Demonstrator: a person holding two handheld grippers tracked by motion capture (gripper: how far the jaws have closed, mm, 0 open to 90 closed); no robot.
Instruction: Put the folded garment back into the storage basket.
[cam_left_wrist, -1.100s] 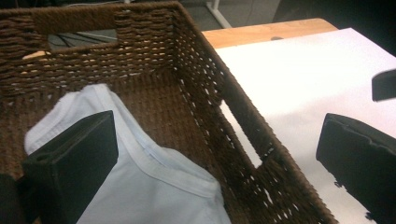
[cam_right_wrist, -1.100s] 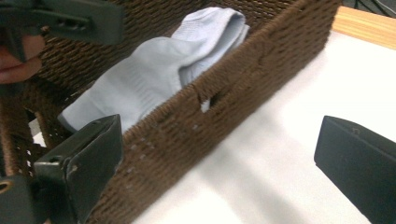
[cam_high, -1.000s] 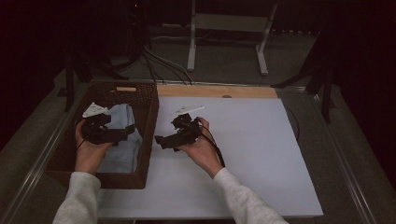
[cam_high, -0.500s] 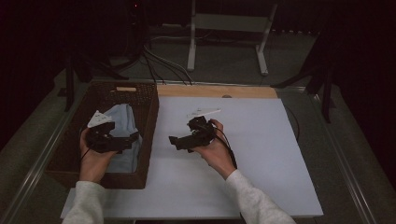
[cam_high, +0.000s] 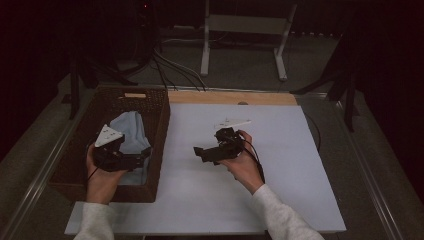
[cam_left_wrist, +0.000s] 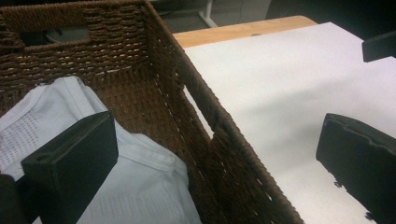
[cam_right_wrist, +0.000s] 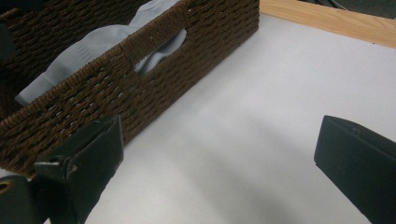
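Pale blue-white cloth (cam_left_wrist: 135, 186), ribbed and creased, lies in the woven basket (cam_high: 159, 131); we note the left gripper (cam_left_wrist: 205, 172) spread above it, the right gripper (cam_right_wrist: 210, 177) spread over the white table (cam_high: 280, 150); the right gripper view shows cloth through a handle slot.

1. High view: fixed above the person's side, facing forward and down over the whole table (cam_high: 280, 200); farthest off.
2. Left gripper view: low and close, straddling the basket (cam_left_wrist: 219, 135) wall, facing its far end.
3. Right gripper view: low over the table (cam_right_wrist: 261, 140), facing the basket (cam_right_wrist: 140, 70) side.
4. All three share the basket (cam_high: 157, 130) and the cloth (cam_high: 131, 134) inside it.
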